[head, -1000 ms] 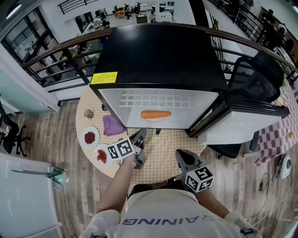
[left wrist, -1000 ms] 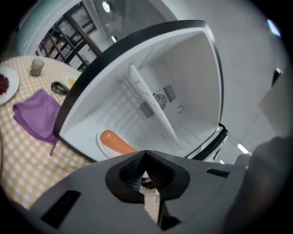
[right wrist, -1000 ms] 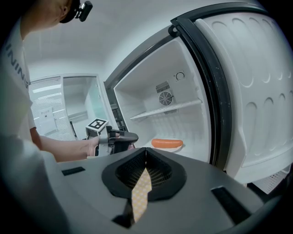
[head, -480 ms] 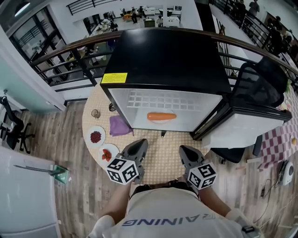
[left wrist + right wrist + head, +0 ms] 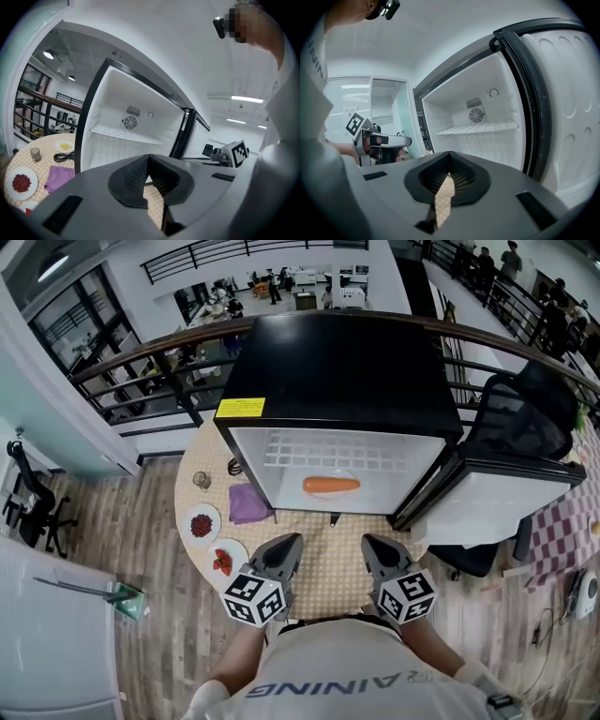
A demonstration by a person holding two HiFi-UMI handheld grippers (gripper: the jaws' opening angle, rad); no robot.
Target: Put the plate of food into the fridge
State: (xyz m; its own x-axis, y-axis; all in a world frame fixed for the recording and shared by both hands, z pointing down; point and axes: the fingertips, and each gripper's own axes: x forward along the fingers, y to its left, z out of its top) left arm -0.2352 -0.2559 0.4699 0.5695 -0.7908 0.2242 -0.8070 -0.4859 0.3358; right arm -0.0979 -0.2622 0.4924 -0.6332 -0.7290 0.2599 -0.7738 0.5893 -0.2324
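An orange carrot point(image 5: 331, 485) lies on a white plate point(image 5: 322, 473) on the floor of the open black-topped fridge point(image 5: 337, 362). The fridge door point(image 5: 487, 493) hangs open to the right. My left gripper point(image 5: 281, 554) and right gripper point(image 5: 375, 554) hover side by side over the table in front of the fridge opening, a short way from the carrot. Both are shut with nothing in them. The left gripper view shows its jaws point(image 5: 149, 159) closed before the white fridge interior point(image 5: 131, 136). In the right gripper view the closed jaws point(image 5: 450, 164) face the wire shelf point(image 5: 480, 127).
On the round woven-topped table point(image 5: 328, 554), left of the fridge, are a purple cloth point(image 5: 248, 502), a plate of red beans point(image 5: 202, 524), a plate of red fruit point(image 5: 223, 562) and a small glass point(image 5: 202, 480). A black chair point(image 5: 525, 409) stands behind the door.
My left gripper has risen from beside the red fruit plate, rolled, and come to the middle next to the right gripper. The right gripper has lifted slightly.
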